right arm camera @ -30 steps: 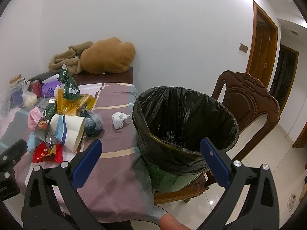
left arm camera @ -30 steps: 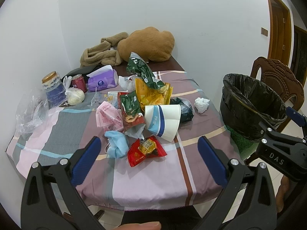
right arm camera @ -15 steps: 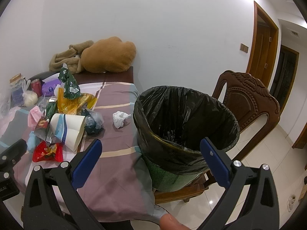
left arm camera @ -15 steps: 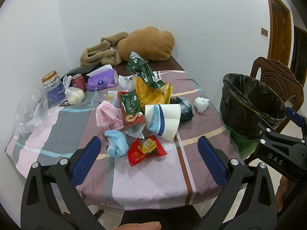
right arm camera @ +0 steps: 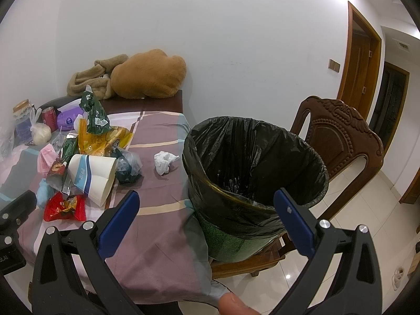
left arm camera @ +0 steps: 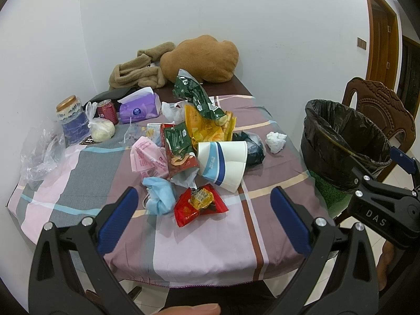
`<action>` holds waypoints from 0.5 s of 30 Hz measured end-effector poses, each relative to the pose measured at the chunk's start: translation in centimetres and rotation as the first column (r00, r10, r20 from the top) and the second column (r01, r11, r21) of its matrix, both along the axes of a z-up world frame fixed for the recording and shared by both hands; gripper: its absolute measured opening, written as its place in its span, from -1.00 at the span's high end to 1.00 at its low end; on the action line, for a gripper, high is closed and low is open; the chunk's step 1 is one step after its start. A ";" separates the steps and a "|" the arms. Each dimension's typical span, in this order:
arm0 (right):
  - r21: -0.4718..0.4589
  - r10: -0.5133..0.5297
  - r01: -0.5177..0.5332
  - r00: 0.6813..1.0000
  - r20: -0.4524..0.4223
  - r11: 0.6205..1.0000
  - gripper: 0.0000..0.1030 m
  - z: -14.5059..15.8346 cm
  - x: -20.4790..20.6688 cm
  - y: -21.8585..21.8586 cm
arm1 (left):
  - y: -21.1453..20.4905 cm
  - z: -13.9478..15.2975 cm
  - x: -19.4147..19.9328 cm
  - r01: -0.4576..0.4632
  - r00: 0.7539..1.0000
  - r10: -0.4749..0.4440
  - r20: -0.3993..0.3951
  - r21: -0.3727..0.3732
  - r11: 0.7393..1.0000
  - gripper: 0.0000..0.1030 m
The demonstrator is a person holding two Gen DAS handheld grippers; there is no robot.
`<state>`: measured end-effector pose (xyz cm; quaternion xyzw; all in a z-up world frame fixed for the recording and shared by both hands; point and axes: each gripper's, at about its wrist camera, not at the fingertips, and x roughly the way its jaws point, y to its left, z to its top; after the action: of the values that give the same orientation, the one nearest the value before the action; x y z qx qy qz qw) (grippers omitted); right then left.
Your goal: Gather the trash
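Litter lies heaped mid-table: a red snack wrapper [left arm camera: 200, 204] nearest the front edge, a crumpled blue face mask [left arm camera: 160, 195] just left of it, and a white paper cup with blue bands [left arm camera: 223, 161] on its side behind. Green [left arm camera: 195, 97] and yellow [left arm camera: 207, 128] snack bags pile up further back. A crumpled white tissue [left arm camera: 275, 141] sits apart toward the black-lined trash bin [right arm camera: 256, 178], which stands on a chair seat beside the table.

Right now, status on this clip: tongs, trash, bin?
Left tongs open, empty, facing red snack wrapper. Right tongs open, empty, before black-lined bin. Litter pile on the checked tablecloth, uncollected.
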<state>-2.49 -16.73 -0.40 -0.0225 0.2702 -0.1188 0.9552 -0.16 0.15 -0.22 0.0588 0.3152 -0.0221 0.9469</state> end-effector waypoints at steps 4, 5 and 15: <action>-0.001 0.000 0.000 1.000 -0.001 1.000 -0.94 0.1 0.0 0.0 | 0.0 0.0 0.0 0.000 1.000 0.000 0.000 -0.001 1.000 -0.94; -0.001 0.000 0.000 1.000 -0.001 1.000 -0.94 0.1 0.0 -0.1 | 0.0 0.0 0.0 0.000 1.000 0.000 -0.001 -0.001 1.000 -0.94; -0.002 0.002 -0.002 1.000 -0.004 1.000 -0.94 -0.4 0.0 0.2 | -0.1 -0.9 -0.5 0.001 1.000 -0.001 -0.004 -0.004 1.000 -0.94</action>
<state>-2.53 -16.56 -0.76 -0.0241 0.2720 -0.1182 0.9547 -0.70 0.06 -1.12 0.0570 0.3169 -0.0233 0.9465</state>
